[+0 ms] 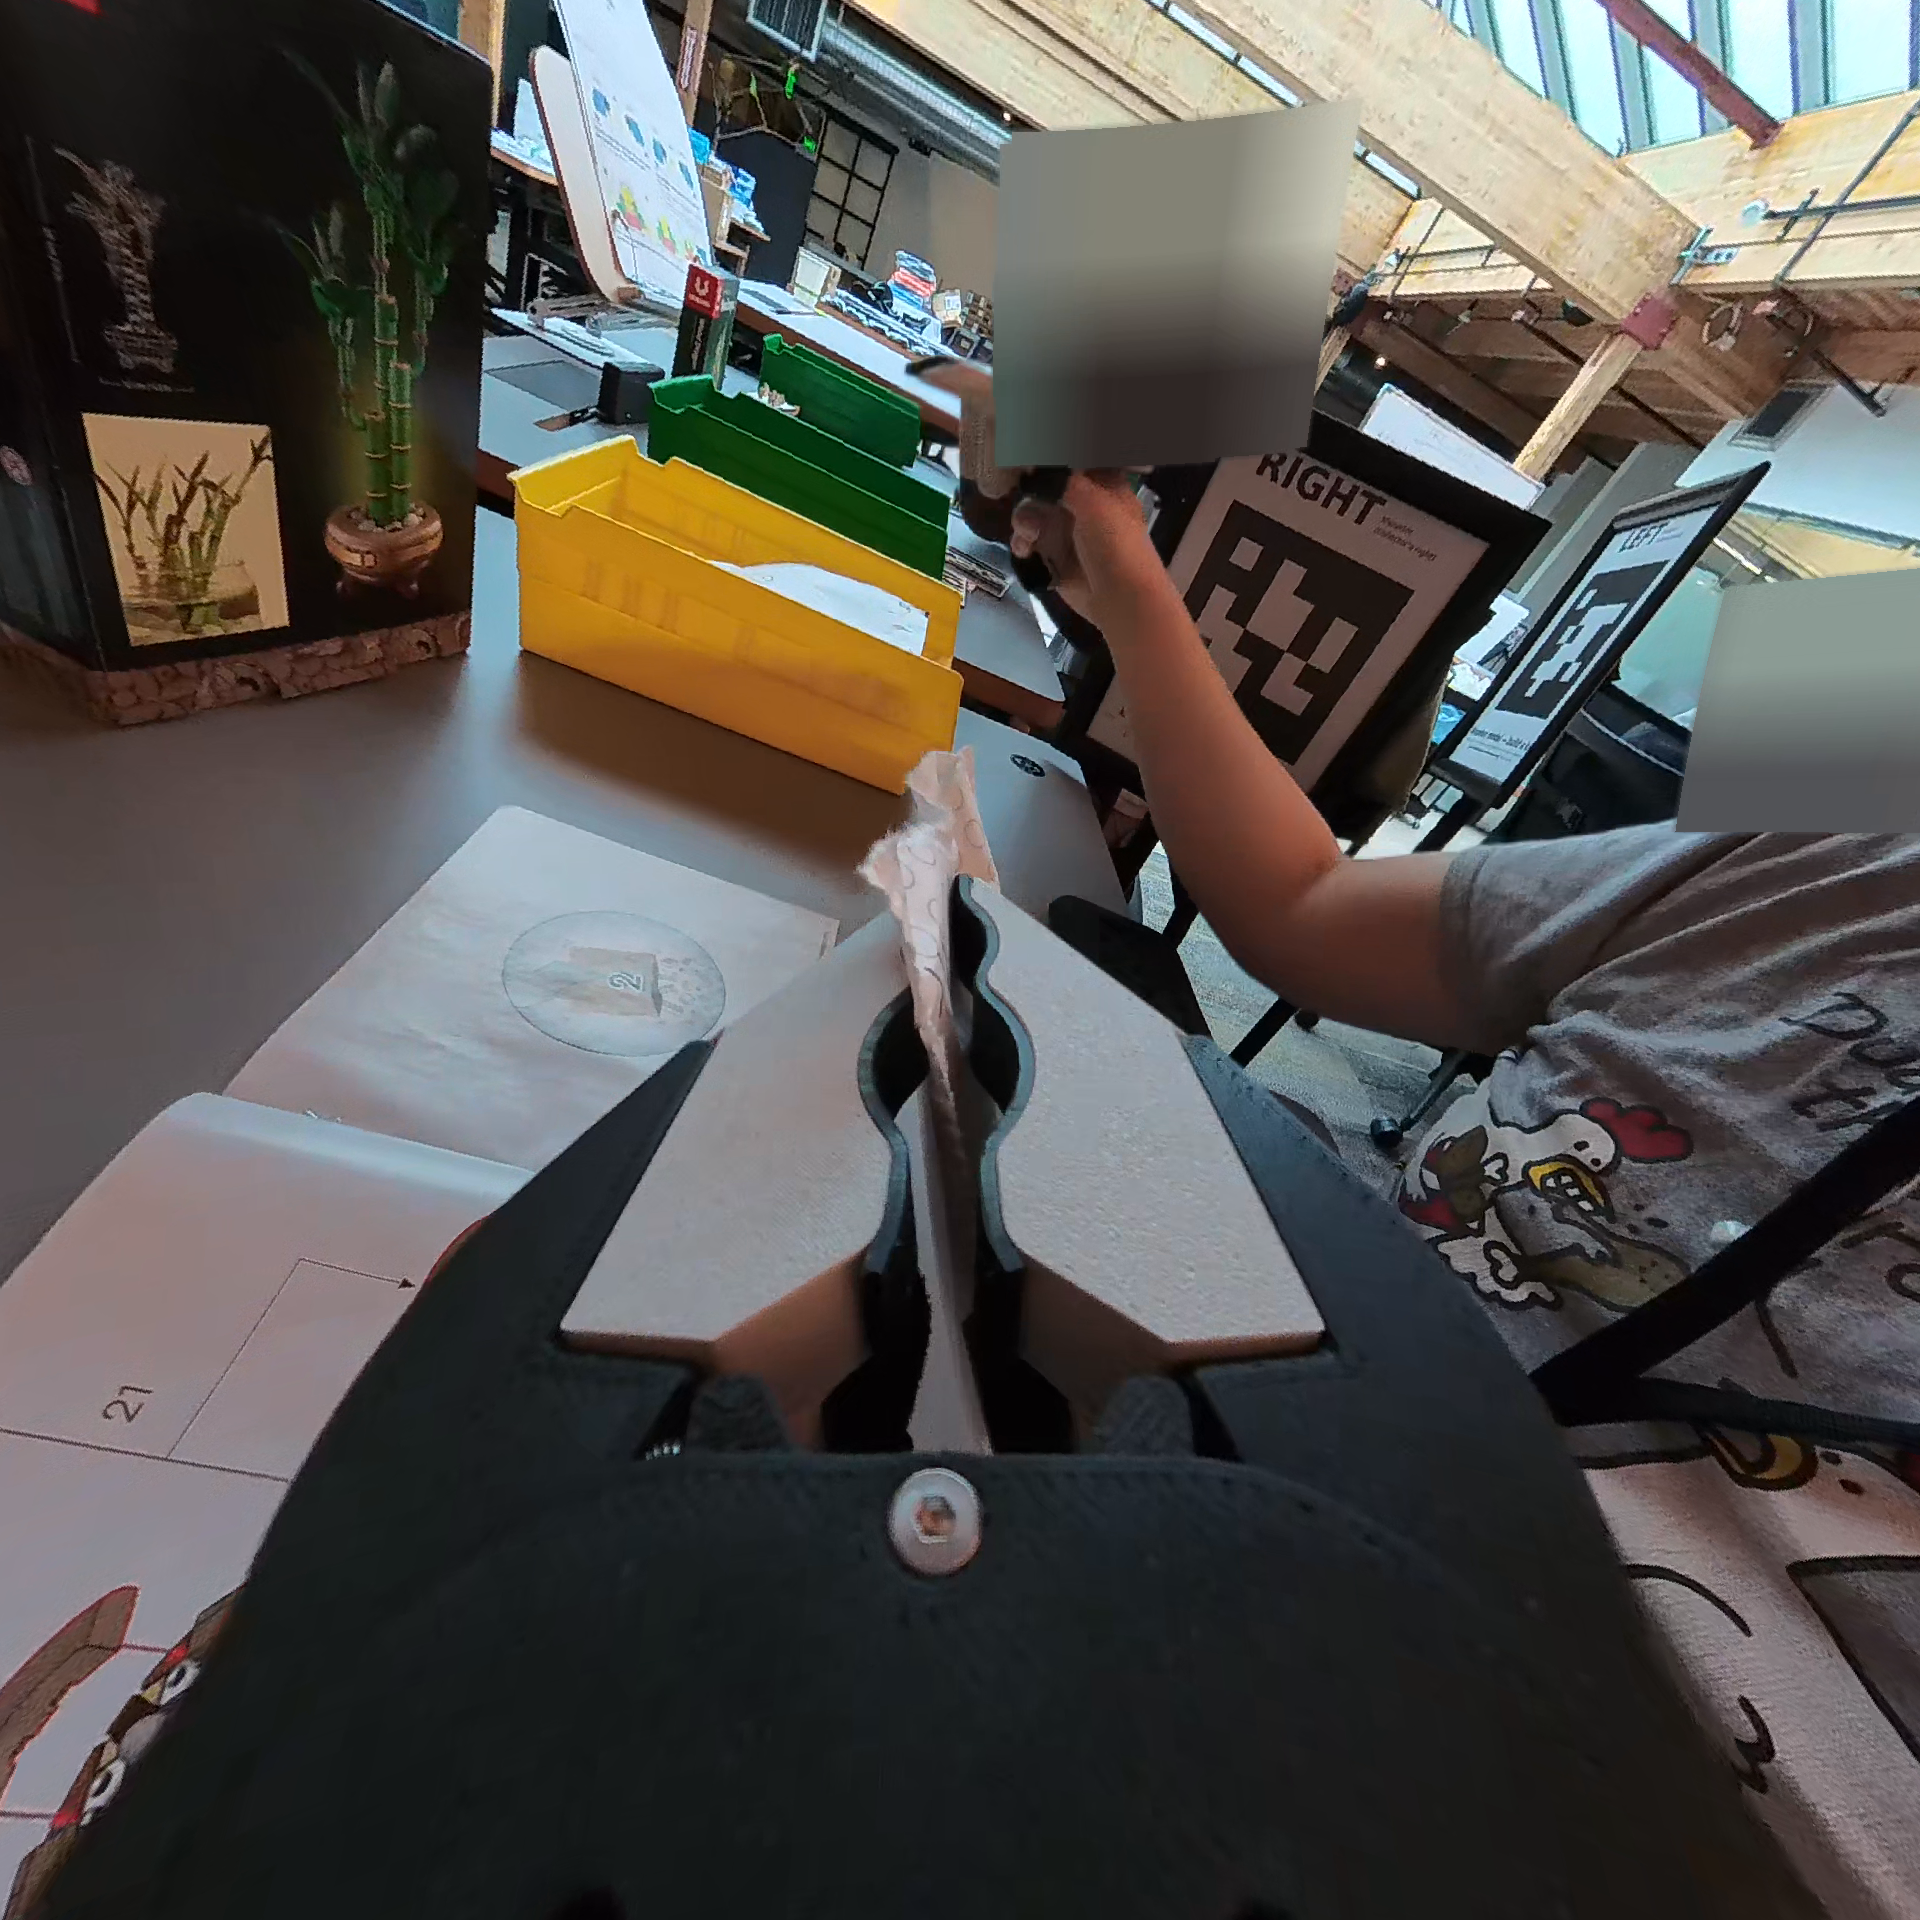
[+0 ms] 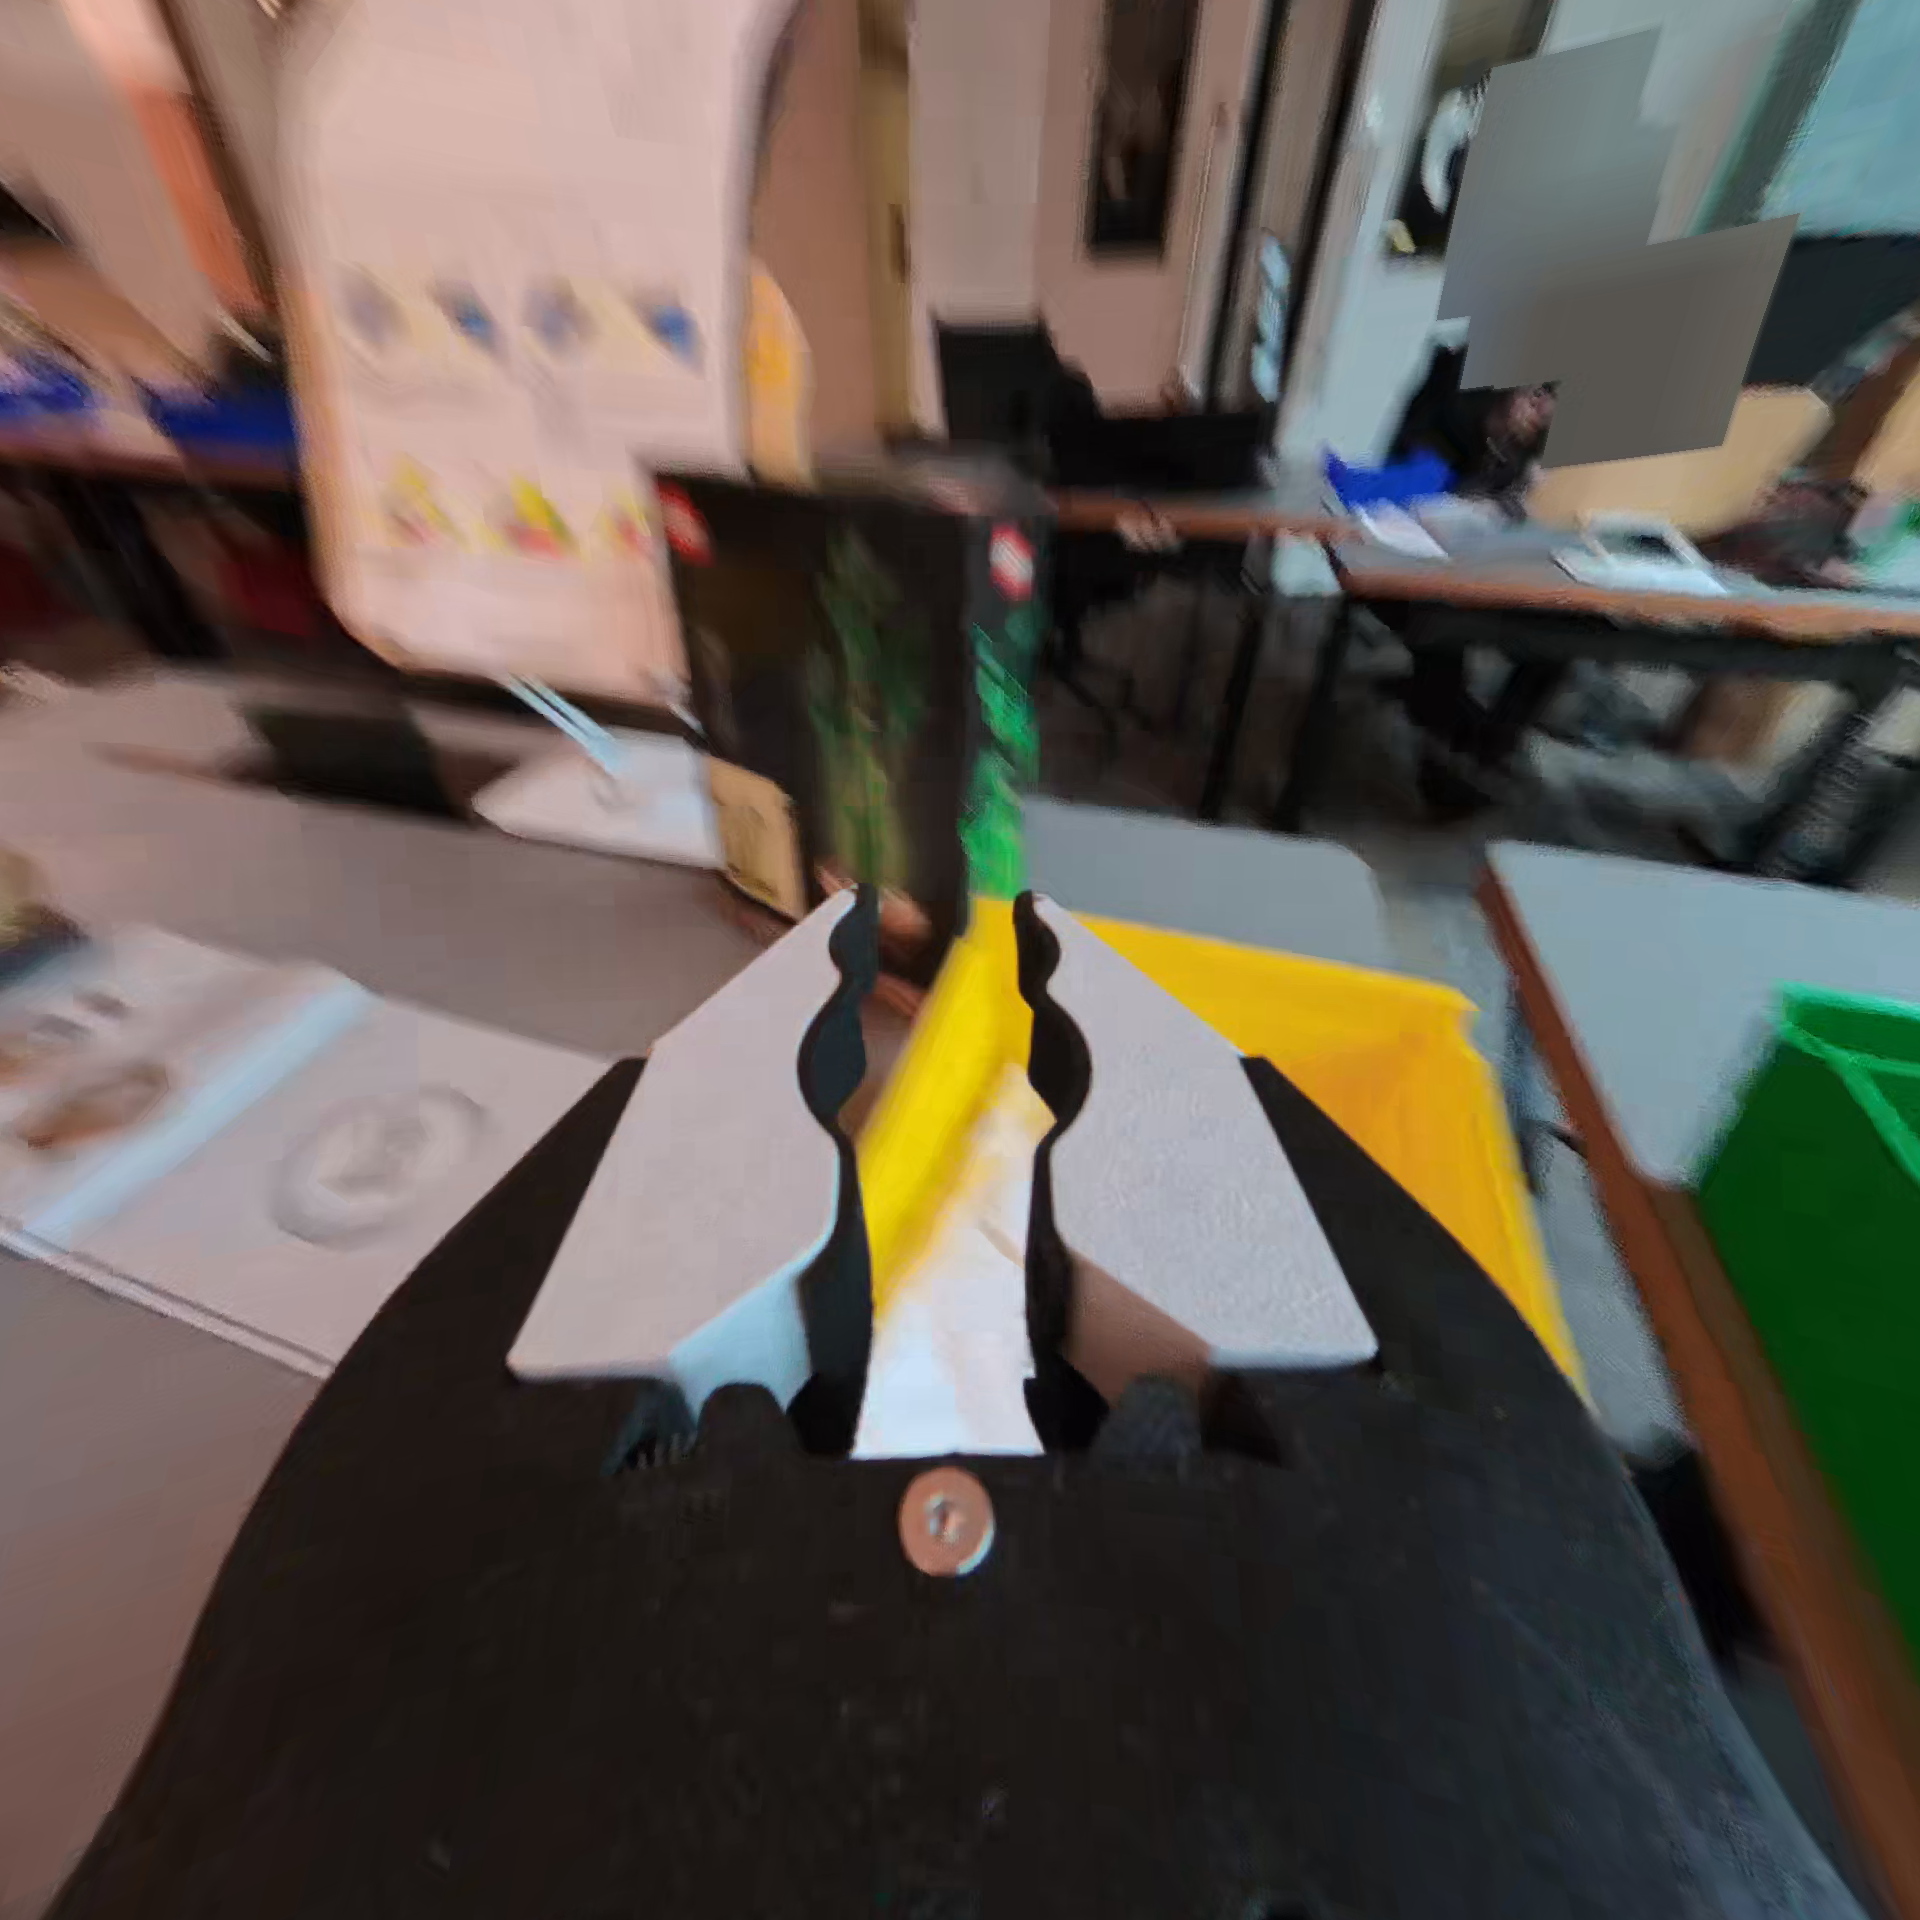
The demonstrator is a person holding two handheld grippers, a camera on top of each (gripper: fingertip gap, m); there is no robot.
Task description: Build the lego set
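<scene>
Paper bag (image 1: pixel 940 914), thin and crinkled, sits pinched in the left gripper (image 1: pixel 951 914); right gripper (image 2: pixel 940 904) gapes over a yellow plastic bin (image 2: pixel 1299 1049).

Daylight from ceiling windows (image 1: pixel 1662 73); left view sharp, edges bowed; right view motion-blurred throughout.
</scene>
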